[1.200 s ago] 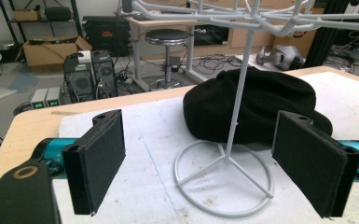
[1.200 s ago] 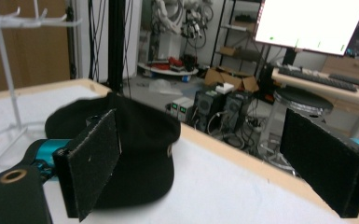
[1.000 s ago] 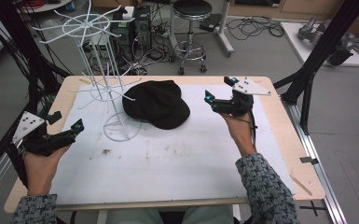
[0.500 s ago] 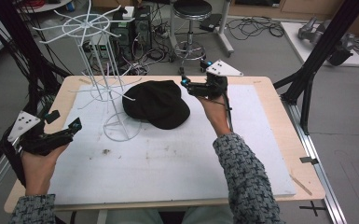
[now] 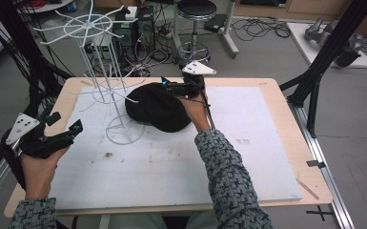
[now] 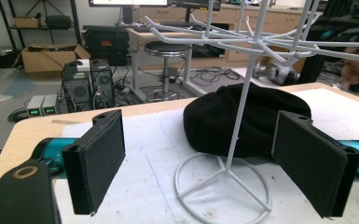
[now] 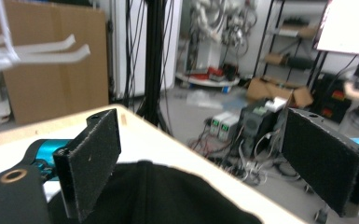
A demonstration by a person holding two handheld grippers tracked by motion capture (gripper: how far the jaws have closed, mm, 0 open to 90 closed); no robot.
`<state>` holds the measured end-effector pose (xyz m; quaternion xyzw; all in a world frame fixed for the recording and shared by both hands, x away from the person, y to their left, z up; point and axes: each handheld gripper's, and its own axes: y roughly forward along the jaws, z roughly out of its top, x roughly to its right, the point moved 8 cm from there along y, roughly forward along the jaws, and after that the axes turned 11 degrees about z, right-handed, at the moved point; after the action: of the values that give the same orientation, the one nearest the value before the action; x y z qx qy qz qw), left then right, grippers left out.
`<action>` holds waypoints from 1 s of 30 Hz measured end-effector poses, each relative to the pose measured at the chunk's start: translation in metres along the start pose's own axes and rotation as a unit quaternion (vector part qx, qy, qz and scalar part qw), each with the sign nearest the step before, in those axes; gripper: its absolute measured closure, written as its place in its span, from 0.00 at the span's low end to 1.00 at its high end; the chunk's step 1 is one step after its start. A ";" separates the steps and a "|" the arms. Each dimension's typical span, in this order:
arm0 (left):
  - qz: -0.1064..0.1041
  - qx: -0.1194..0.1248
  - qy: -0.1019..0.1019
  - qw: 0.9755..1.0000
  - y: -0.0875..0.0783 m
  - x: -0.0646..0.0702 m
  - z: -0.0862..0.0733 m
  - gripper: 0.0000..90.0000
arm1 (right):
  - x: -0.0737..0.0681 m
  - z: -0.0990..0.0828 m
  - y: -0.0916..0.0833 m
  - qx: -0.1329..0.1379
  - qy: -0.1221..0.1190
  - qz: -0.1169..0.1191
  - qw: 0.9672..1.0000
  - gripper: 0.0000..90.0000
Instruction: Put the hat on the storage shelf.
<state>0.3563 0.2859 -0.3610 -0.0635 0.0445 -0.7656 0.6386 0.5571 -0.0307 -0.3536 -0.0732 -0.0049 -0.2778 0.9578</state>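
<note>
A black cap (image 5: 157, 107) lies on the white table mat, beside the base of a white wire display rack (image 5: 110, 90). My right gripper (image 5: 170, 87) hovers over the cap's far edge, jaws open, nothing between them. In the right gripper view the cap (image 7: 158, 200) sits just below the open gripper (image 7: 214, 163). My left gripper (image 5: 67, 122) is held open near the table's left edge, short of the rack. In the left gripper view the open gripper (image 6: 205, 168) faces the rack's pole (image 6: 240, 116), with the cap (image 6: 224, 121) behind it.
The rack's round base ring (image 5: 123, 129) rests on the mat and its hook arms (image 5: 88, 26) spread out above. A stool (image 5: 193, 9), computer boxes and cables stand on the floor beyond the table. Black frame posts (image 5: 324, 52) stand at the right.
My right gripper has swung left across the table, from right of the cap to over its far edge. The left gripper has barely moved.
</note>
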 end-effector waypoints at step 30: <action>-0.010 0.005 -0.009 1.000 -0.001 0.000 0.001 0.19 | -0.010 -0.077 0.046 -0.141 0.017 0.054 0.988 0.47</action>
<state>0.3555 0.2856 -0.3597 -0.0680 0.0340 -0.7717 0.6314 0.5707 0.0023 -0.4365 -0.2025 0.0543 -0.2244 0.9517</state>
